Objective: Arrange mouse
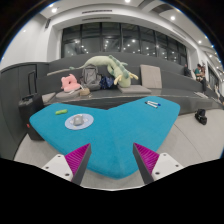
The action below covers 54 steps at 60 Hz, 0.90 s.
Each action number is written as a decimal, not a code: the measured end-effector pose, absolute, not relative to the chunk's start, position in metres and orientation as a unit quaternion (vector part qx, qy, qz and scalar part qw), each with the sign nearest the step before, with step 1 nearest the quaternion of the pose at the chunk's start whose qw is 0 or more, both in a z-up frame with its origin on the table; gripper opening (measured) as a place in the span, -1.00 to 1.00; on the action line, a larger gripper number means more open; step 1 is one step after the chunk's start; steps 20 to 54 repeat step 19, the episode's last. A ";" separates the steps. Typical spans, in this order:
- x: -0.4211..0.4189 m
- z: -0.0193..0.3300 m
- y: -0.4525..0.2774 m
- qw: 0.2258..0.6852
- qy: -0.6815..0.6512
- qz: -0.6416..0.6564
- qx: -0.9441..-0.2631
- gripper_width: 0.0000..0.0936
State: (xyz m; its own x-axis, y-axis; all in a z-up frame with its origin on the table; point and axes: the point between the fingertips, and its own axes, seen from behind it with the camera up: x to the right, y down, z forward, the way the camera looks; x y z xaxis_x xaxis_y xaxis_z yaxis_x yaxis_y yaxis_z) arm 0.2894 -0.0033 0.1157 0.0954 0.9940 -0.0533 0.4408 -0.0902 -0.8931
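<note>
Notably, gripper (113, 160) was spread, empty; the mouse (79, 121), well ahead on turquoise table (130, 125), judged light, rigid, slippery; grasp its flanks.

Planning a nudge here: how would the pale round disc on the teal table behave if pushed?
The disc looks thin and flat on the teal table, so it would probably slide, not roll or tip. Its low edge likely offers little to grip. The small object on it might shift. The gripper's jaws stand open, short of it.
</note>
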 end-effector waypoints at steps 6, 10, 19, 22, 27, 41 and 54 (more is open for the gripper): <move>0.296 0.123 -0.003 0.387 -0.561 0.372 -0.630 0.82; 0.301 0.129 -0.002 0.390 -0.566 0.373 -0.623 0.82; 0.306 0.140 -0.005 0.397 -0.563 0.380 -0.617 0.81; 0.306 0.140 -0.005 0.397 -0.563 0.380 -0.617 0.81; 0.306 0.140 -0.005 0.397 -0.563 0.380 -0.617 0.81; 0.306 0.140 -0.005 0.397 -0.563 0.380 -0.617 0.81; 0.306 0.140 -0.005 0.397 -0.563 0.380 -0.617 0.81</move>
